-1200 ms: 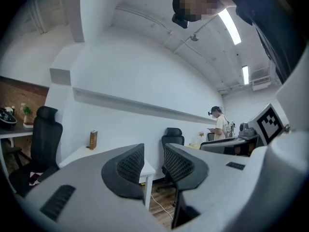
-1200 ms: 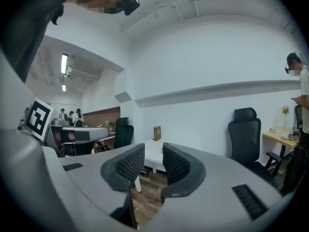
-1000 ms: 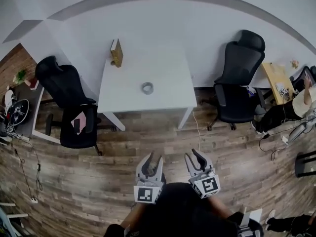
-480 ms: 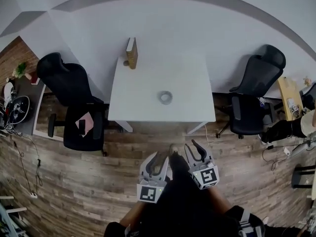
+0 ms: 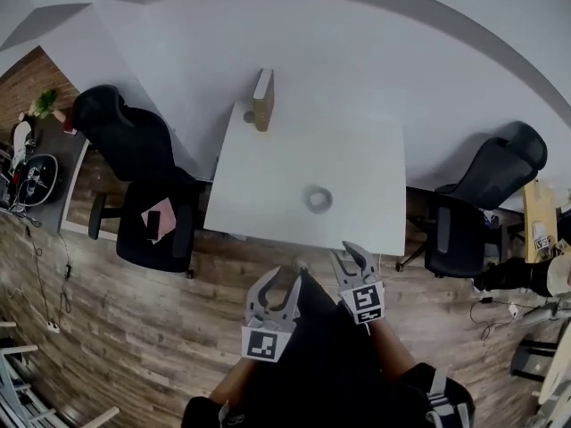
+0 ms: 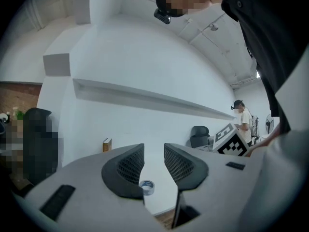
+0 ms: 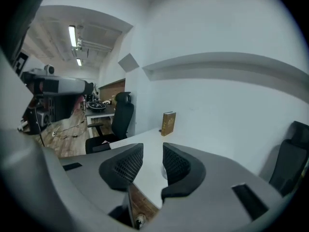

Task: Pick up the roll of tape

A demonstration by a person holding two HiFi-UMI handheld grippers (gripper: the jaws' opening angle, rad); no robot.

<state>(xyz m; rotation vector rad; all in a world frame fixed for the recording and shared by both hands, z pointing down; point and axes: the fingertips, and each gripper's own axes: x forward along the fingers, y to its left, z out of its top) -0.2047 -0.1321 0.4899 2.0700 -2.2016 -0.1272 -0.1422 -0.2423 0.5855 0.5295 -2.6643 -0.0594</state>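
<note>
Currently both grippers sit short of the white square counter (image 5: 268, 176). The small grey roll of tape (image 5: 318, 200) lies flat towards the counter's near right edge, untouched.

Risks: a jaw tip nudging the light roll would likely slide it across the smooth top. A low approach could clip the counter edge.

Left gripper (image 5: 275, 285): jaws apart, empty. Right gripper (image 5: 350, 255): jaws opening, nothing between them.

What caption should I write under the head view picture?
A roll of tape lies on a white table, a book standing at its far edge.
</note>
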